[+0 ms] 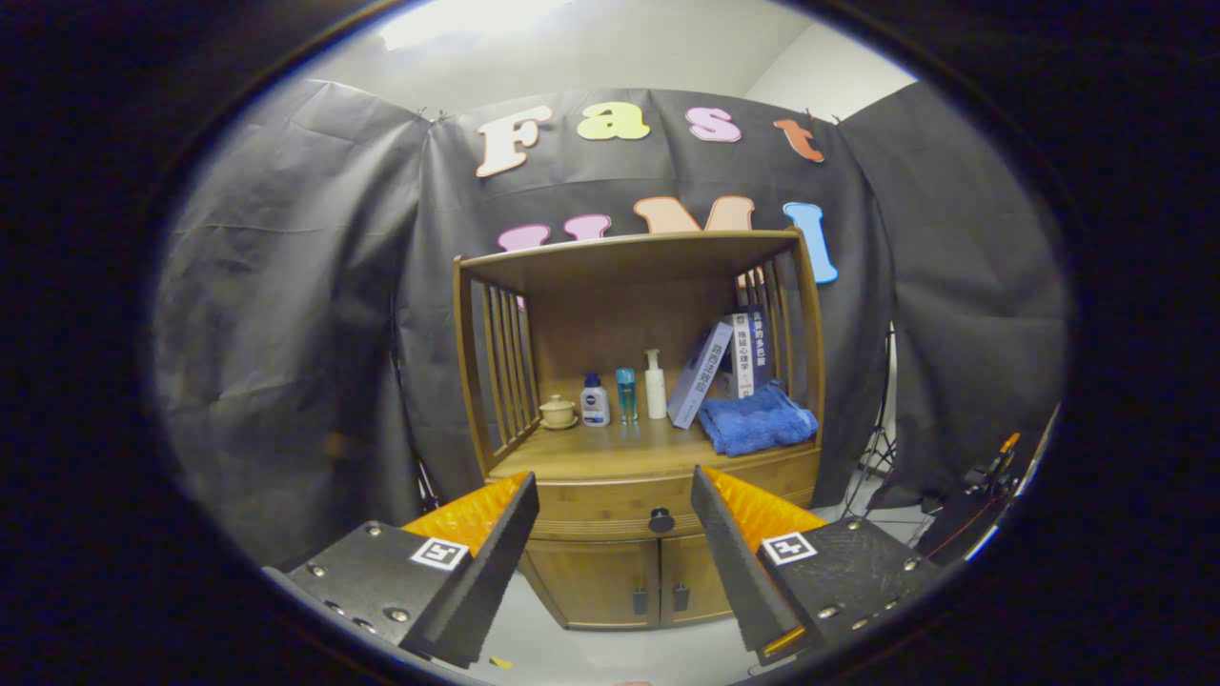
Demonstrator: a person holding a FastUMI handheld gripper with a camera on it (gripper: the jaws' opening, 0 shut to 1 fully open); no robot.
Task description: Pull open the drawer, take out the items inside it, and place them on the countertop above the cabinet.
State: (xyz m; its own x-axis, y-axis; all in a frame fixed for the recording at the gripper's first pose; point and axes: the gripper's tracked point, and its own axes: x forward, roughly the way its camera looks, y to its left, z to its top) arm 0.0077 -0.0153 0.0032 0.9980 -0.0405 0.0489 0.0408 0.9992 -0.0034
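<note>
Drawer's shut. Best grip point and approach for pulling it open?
Grip the round dark knob at the middle of the drawer front. It juts forward, so come straight from the front, one finger each side. The gripper is open, short of it.

Recording booth, black cloth walls (286,314), wooden cabinet (629,381)

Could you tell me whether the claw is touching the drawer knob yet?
Apart. The gripper view shows the open claw short of the cabinet, the knob small and distant between its fingers.
</note>
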